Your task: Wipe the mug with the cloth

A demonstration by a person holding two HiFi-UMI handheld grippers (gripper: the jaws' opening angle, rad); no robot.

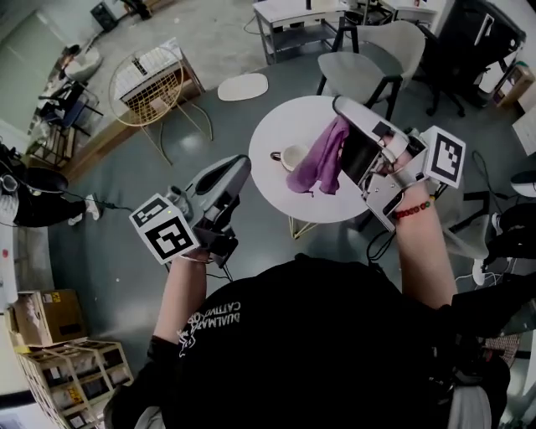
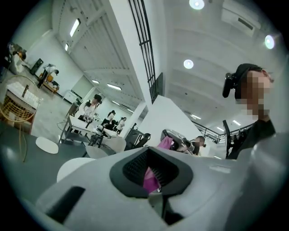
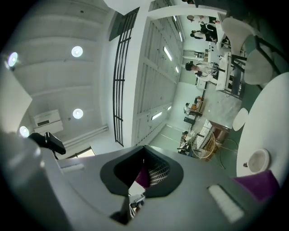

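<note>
A white mug (image 1: 293, 157) stands on the round white table (image 1: 276, 193), left of centre. Over the table's right side my right gripper (image 1: 342, 113) is shut on a purple cloth (image 1: 322, 159), which hangs down beside the mug; whether it touches the mug I cannot tell. In the right gripper view, cloth (image 3: 142, 177) shows between the closed jaws, with the mug (image 3: 258, 160) below right. Left of the table, my left gripper (image 1: 243, 161) is held up over the floor, shut and empty. Its own view looks level toward the right gripper (image 2: 177, 137) and the hanging cloth (image 2: 164, 143).
Grey chairs (image 1: 381, 54) stand behind the table. To the left are a wire-frame chair (image 1: 155, 84) and a flat white disc (image 1: 243, 86) on the floor. Cardboard boxes (image 1: 50, 314) sit at lower left. Desks (image 1: 293, 21) and people are further off.
</note>
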